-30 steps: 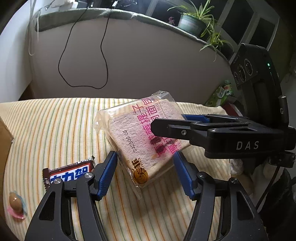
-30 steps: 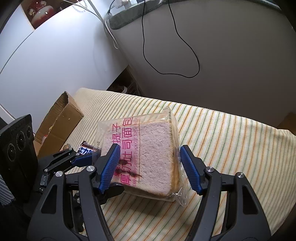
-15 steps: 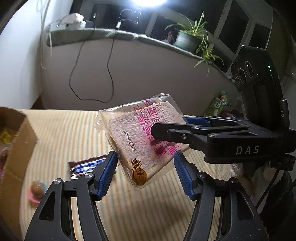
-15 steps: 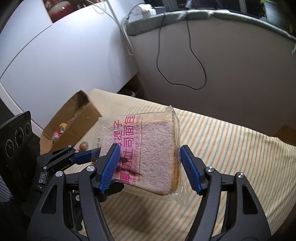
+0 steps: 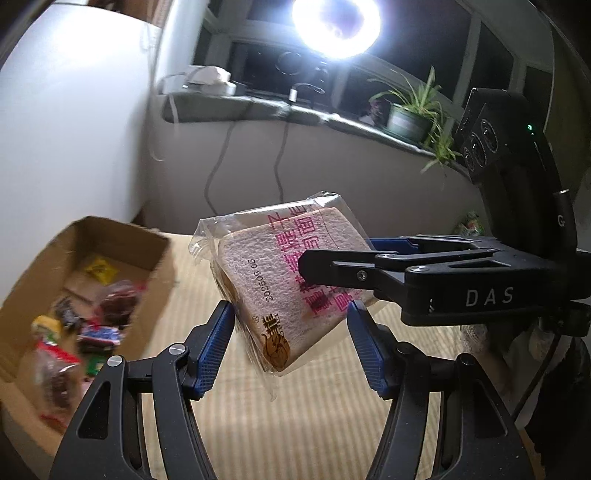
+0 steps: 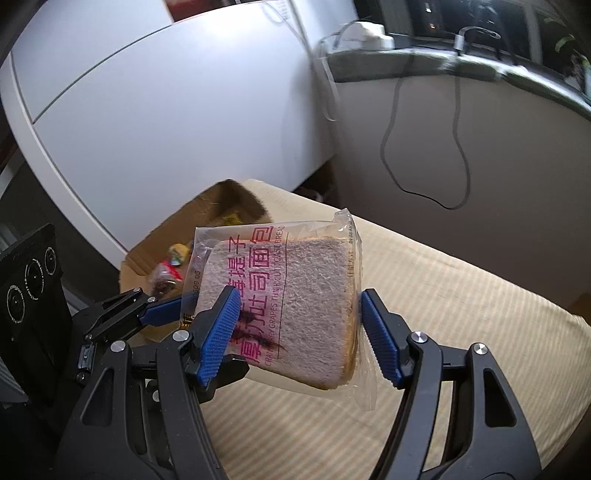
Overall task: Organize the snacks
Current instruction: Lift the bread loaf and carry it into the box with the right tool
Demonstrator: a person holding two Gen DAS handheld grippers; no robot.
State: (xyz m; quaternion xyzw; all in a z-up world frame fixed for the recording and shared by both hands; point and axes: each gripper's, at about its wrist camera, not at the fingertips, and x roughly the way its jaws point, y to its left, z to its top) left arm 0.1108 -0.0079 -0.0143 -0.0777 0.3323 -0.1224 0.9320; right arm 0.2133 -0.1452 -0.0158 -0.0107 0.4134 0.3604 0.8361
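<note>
A clear-wrapped slice of toast bread with pink print [image 5: 280, 280] hangs in the air above the striped tablecloth [image 5: 295, 413]. Both grippers hold it. My left gripper [image 5: 291, 343] is shut on its lower edge. My right gripper [image 6: 295, 332] is shut on its sides; the bread pack [image 6: 295, 314] fills the middle of the right wrist view. The right gripper's fingers [image 5: 332, 266] cross the pack from the right in the left wrist view. An open cardboard box [image 5: 122, 236] with several wrapped snacks inside sits at the left; it also shows in the right wrist view [image 6: 155, 247].
A white cabinet [image 6: 147, 110] stands behind the box. A grey sill [image 5: 258, 107] with cables, a power strip and a potted plant [image 5: 410, 118] runs along the back. A bright lamp [image 5: 336, 22] glares overhead.
Both grippers have lifted the bread pack off the table and carried it left. The cardboard box has come into view at the left; the chocolate bar and small sweet have left view.
</note>
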